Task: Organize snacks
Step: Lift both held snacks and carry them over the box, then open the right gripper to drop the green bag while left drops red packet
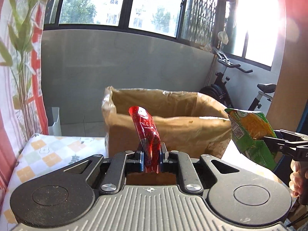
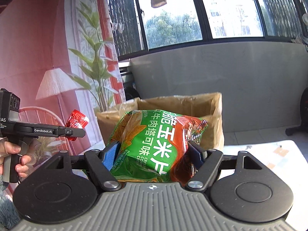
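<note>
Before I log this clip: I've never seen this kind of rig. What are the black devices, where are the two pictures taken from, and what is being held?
There is no robot. A person holds a hand-operated gripper in each hand, and each carries a camera looking forward along its fingers, giving two views.

In the left wrist view, the left gripper is shut on a red snack packet. In the right wrist view, the right gripper is shut on a green corn chip bag.

Ahead of both stands an open cardboard box on a table with a checked cloth. Each view also shows the other gripper from the side.
</note>
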Demonstrator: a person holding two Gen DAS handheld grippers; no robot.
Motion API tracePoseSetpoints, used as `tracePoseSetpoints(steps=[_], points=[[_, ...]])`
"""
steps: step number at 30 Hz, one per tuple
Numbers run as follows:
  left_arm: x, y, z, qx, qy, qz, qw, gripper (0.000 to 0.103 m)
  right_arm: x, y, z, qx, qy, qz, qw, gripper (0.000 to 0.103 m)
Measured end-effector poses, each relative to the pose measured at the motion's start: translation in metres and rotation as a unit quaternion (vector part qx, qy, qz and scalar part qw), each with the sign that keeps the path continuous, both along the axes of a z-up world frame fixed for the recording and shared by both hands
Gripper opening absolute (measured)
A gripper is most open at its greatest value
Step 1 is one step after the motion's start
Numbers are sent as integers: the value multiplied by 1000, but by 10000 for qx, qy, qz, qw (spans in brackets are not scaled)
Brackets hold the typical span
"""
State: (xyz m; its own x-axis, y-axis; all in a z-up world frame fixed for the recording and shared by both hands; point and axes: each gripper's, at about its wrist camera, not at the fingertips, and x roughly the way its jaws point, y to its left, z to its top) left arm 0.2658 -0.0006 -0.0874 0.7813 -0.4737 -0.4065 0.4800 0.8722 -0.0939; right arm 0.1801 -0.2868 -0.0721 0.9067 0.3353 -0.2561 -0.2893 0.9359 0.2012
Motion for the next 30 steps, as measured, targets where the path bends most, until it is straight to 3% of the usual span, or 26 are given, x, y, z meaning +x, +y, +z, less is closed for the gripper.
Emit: tracePoseSetpoints(steps=[4,8,15,17,20,24,30], points=[[21,-11,23,-14,-252,-99,9996,15,19,-8,35,-19,-244,36,9997,76],[61,-26,32,-64,-243,-143,9996,15,59,-4,60,-445,-442,42,9980,76],[127,-60,17,231,172,75,9996,15,152,27,38,-991,-77,-339,9945,77],[136,-67,14,279,260,89,9992,19,166,36,29,-1038,25,-358,9939,78],[144,-76,8,399,418,-36,9983,50,181,43,18,-913,199,-377,9949,87],[145,-67,7,306,503,77,9982,52,183,34,18,-313,424,-261,9983,87],[136,-50,11,420,481,247,9977,54,165,27,25,-470,361,-289,9978,87]])
